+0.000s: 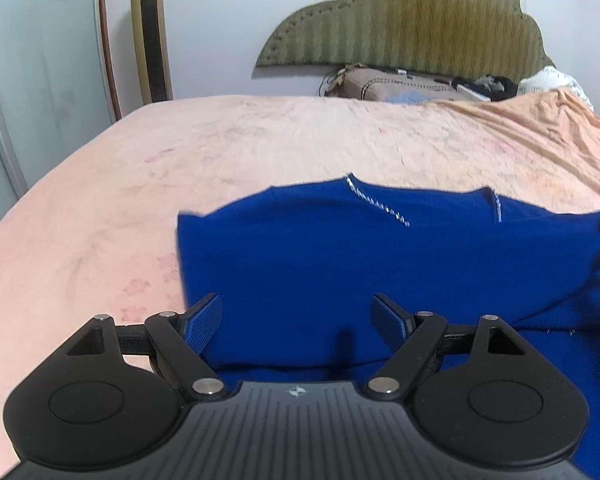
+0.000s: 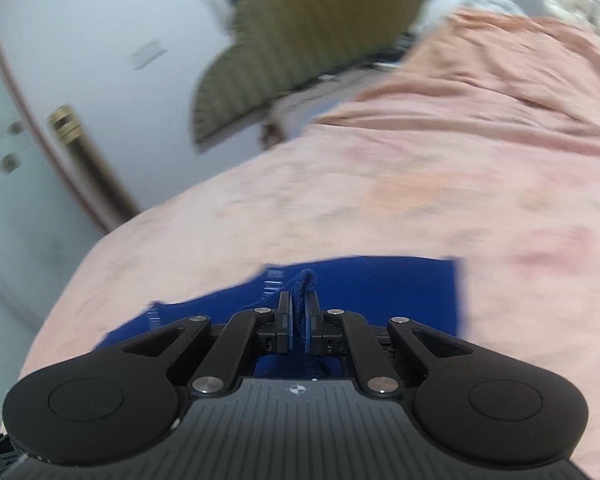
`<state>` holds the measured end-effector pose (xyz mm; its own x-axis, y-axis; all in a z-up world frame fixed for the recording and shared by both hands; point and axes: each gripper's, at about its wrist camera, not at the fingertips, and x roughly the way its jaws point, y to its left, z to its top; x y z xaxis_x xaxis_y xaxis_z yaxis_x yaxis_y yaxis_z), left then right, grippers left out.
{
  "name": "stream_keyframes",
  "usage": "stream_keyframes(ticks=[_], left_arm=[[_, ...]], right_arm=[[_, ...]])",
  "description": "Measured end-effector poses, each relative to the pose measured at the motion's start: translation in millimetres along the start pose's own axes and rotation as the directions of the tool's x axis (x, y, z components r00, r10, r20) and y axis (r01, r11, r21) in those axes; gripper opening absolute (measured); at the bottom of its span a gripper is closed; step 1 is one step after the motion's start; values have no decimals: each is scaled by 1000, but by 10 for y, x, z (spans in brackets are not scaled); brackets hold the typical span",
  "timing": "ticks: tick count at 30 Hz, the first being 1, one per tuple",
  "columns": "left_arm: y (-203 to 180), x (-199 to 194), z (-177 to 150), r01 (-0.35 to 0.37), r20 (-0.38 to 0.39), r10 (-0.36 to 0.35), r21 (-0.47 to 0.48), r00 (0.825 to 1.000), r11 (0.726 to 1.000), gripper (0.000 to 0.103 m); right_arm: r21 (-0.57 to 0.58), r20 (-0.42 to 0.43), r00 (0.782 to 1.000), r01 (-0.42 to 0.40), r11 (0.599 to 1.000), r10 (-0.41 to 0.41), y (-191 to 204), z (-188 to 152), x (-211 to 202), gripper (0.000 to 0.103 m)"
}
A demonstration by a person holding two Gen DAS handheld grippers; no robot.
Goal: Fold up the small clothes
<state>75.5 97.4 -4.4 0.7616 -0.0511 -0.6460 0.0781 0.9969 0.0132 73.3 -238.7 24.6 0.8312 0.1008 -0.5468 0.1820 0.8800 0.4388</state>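
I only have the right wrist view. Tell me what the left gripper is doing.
Observer: The left gripper is open, with nothing between its jaws, hovering over the blue garment.
Operator: Say where my right gripper sits relative to it.
Observer: A dark tip at the garment's right edge may be your right gripper; it is cut off, so I cannot confirm.
Operator: Describe the fabric there.
Observer: It looks lifted off the bedsheet.

A home bedroom. A wide bed (image 1: 260, 152) covered by a wrinkled peach sheet fills the view, with a padded olive headboard (image 1: 412, 20) against the white wall at its far edge. A gold tower fan (image 1: 150, 36) stands beyond the far left corner, beside a floral-frosted glass door (image 1: 28, 60).
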Motion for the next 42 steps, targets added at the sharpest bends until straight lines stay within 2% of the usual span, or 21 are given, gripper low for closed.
stream_keyframes(ticks=[3, 5, 8, 9, 12, 14, 16, 18, 20, 22, 23, 25, 27, 29, 30, 31, 35, 37, 39, 42], left_arm=[[-59, 63, -16, -10, -15, 11, 21, 1000, 1000, 81], [-77, 97, -25, -20, -23, 21, 30, 1000, 999, 81], [-70, 123, -28, -33, -31, 34, 34, 999, 999, 81], [-60, 126, -28, -37, -31, 38, 34, 999, 999, 81], [-56, 170, -19, -49, -42, 50, 38, 998, 998, 81], [-74, 226, -19, -52, -57, 55, 45, 997, 998, 81], [-115, 266, -39, -66, -61, 70, 63, 996, 996, 81], [-143, 260, -65, -76, -60, 81, 78, 995, 994, 81], [-150, 207, -69, -74, -67, 79, 83, 995, 994, 81], [-145, 140, -66, -59, -60, 64, 75, 996, 995, 81], [-149, 123, -64, -58, -56, 62, 72, 996, 996, 81], [-160, 137, -75, -67, -59, 72, 69, 996, 995, 81], [-161, 153, -101, -73, -80, 78, 68, 994, 995, 81], [-131, 96, -144, -64, -83, 69, 59, 994, 996, 81], [-115, 44, -177, -62, -73, 66, 54, 995, 997, 81], [-112, 7, -207, -63, -66, 67, 56, 996, 996, 81], [-154, -81, -351, -65, -60, 70, 78, 996, 995, 81], [-195, -76, -421, -56, -66, 62, 86, 996, 995, 81], [-244, -70, -487, -55, -60, 61, 94, 996, 994, 81], [-307, -90, -563, -82, -7, 83, 114, 997, 990, 84]], right_arm=[[64, -23, 999, 37, 997, -35, -301, -39, 21, 9], [61, -37, 998, 58, 996, -55, -380, -74, 63, 10], [42, -58, 994, 100, 994, -97, -411, -139, 149, 16], [38, -41, 991, 131, 991, -129, -437, -132, 133, 23], [24, 72, 978, 195, 981, -196, -400, -141, -73, 33], [-28, 80, 985, 155, 988, -152, -309, -152, -114, 34], [-86, 8, 999, 54, 995, -53, -200, -193, -20, 48], [-127, -91, 996, 2, 992, -14, -138, -272, 150, 52], [-165, -119, 987, 86, 982, -107, -129, -352, 272, 52], [-215, -62, 970, 218, 952, -236, -80, -401, 233, 54], [-236, -31, 965, 247, 940, -261, -30, -422, 162, 57], [-279, -2, 979, 196, 940, -204, 89, -476, 38, 63], [-294, -22, 990, 128, 947, -141, 146, -587, 8, 83], [-303, -53, 984, 147, 942, -170, 122, -707, 90, 83], [-306, -61, 975, 184, 934, -212, 83, -769, 110, 79], [-303, -44, 973, 202, 931, -225, 44, -809, 76, 80], [-236, 7, 977, 211, 949, -215, -48, -890, -151, 90], [-229, -19, 979, 196, 954, -205, -99, -959, -154, 95], [-244, -18, 979, 193, 950, -204, -106, -1043, -165, 97], [-289, -12, 979, 193, 938, -205, -52, -1146, -190, 103]])
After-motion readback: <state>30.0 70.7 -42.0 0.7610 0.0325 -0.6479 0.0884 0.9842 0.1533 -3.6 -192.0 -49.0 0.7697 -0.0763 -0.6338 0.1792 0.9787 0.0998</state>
